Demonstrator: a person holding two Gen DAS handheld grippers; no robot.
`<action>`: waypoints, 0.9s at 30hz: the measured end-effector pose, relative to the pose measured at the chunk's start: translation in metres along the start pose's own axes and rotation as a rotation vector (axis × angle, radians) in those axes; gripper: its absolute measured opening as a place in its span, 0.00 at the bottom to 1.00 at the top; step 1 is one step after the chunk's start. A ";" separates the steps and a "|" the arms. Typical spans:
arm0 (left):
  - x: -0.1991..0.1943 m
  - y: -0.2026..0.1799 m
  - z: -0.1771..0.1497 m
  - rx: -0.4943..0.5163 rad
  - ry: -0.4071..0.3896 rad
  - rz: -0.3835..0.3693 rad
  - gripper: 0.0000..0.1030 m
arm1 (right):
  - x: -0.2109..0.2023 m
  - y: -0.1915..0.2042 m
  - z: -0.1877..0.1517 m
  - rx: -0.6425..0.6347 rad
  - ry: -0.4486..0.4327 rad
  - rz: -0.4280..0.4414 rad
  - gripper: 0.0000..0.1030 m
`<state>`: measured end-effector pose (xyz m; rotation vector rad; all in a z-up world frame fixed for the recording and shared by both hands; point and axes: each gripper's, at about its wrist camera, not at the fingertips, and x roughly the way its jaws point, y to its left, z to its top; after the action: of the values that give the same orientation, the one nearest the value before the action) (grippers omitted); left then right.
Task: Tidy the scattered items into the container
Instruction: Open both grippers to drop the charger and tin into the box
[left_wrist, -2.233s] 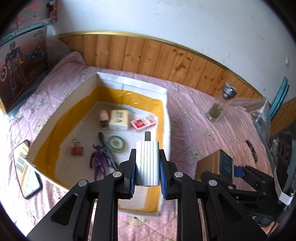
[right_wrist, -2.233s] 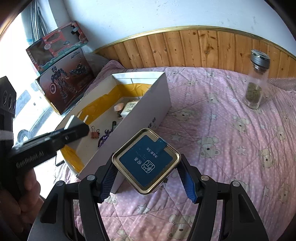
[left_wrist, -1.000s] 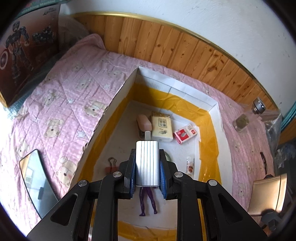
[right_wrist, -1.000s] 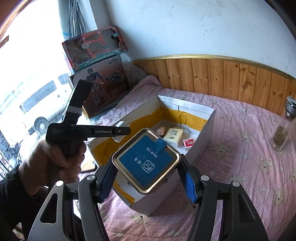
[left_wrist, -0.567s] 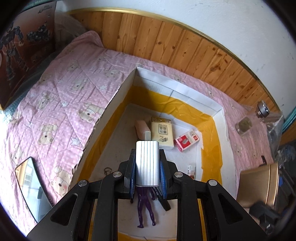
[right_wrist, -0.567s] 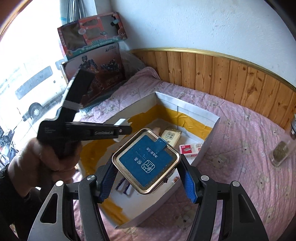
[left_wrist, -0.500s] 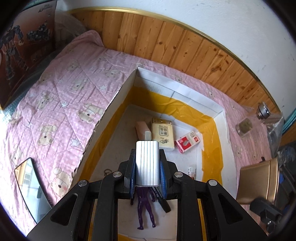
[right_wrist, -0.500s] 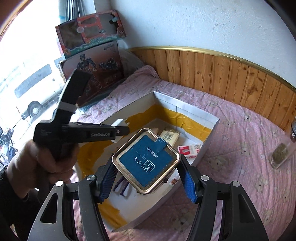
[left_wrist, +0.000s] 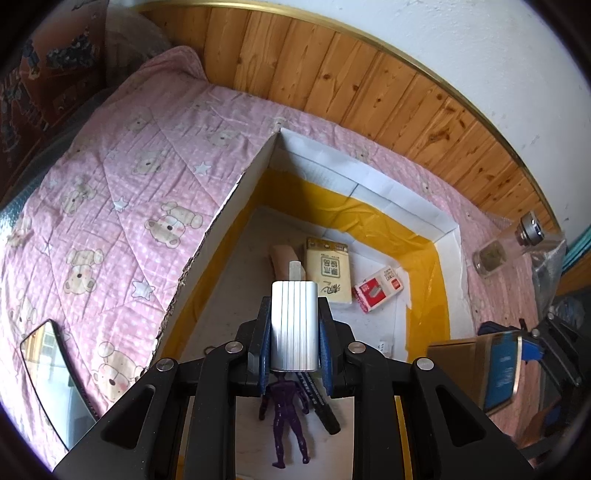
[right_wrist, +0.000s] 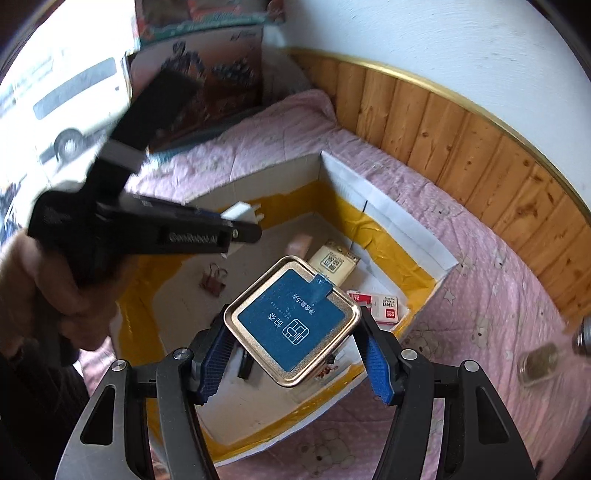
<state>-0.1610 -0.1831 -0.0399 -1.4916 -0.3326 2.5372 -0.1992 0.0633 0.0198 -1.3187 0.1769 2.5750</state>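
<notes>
I hold two items above the box (left_wrist: 373, 184). My left gripper (left_wrist: 294, 328), narrowly closed, grips the charger (left_wrist: 294, 325) at frame centre; my right gripper (right_wrist: 295, 332), wide, clamps the tin (right_wrist: 293, 325). Inside lie already a figure (left_wrist: 288, 424), a pack (left_wrist: 328, 273) and staples (left_wrist: 376, 288). Still outside: the mirror (left_wrist: 51, 376) lower left, the jar (left_wrist: 495, 253) at right.

"GenRobot.AI" on left claw (right_wrist: 242, 221)
</notes>
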 end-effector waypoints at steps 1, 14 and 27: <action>0.001 0.002 0.000 -0.006 0.005 0.002 0.21 | 0.005 0.000 0.002 -0.011 0.019 0.004 0.62; 0.008 0.010 0.015 -0.030 0.019 0.031 0.22 | 0.046 0.003 0.019 -0.122 0.157 -0.058 0.63; -0.004 0.009 0.016 -0.027 -0.004 0.065 0.33 | 0.040 -0.005 0.024 -0.087 0.144 -0.089 0.64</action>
<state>-0.1735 -0.1942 -0.0318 -1.5317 -0.3257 2.5964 -0.2389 0.0794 0.0012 -1.5076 0.0311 2.4399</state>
